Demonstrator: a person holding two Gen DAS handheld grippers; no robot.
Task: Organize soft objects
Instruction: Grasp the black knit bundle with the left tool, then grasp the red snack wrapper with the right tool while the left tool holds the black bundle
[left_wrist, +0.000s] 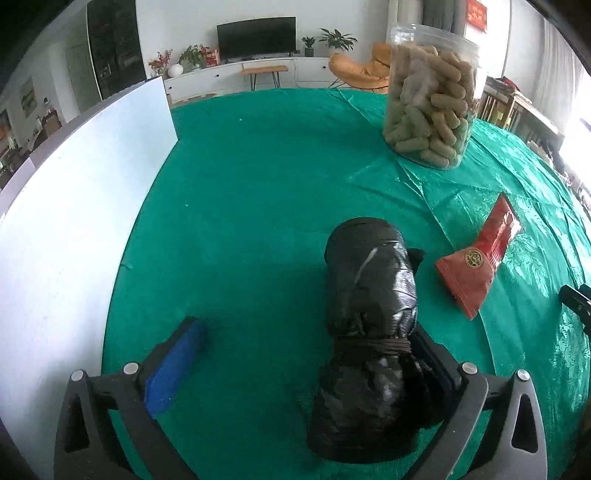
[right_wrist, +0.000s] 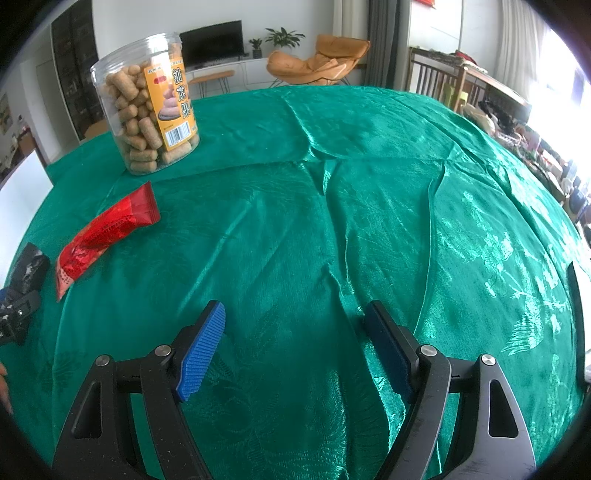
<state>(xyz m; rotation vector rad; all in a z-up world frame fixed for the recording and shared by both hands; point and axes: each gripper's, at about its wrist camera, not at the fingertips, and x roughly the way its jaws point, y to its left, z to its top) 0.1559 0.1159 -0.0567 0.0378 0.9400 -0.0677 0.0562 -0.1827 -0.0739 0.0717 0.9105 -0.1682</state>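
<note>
A black plastic bag bundle (left_wrist: 369, 295), tied with a brown cord, lies on the green tablecloth (left_wrist: 258, 184). My left gripper (left_wrist: 306, 332) is open; the bundle rests against its right finger, and the left blue pad (left_wrist: 173, 369) stands apart from it. A red snack packet (left_wrist: 480, 258) lies to the right of the bundle, and shows at the left in the right wrist view (right_wrist: 107, 232). My right gripper (right_wrist: 295, 332) is open and empty over bare cloth. The bundle's end (right_wrist: 29, 266) shows at the far left there.
A clear jar of tan snack sticks (left_wrist: 428, 103) stands at the back right, and at the back left in the right wrist view (right_wrist: 147, 103). A white board (left_wrist: 74, 229) stands along the table's left side. Chairs and a TV unit lie beyond the table.
</note>
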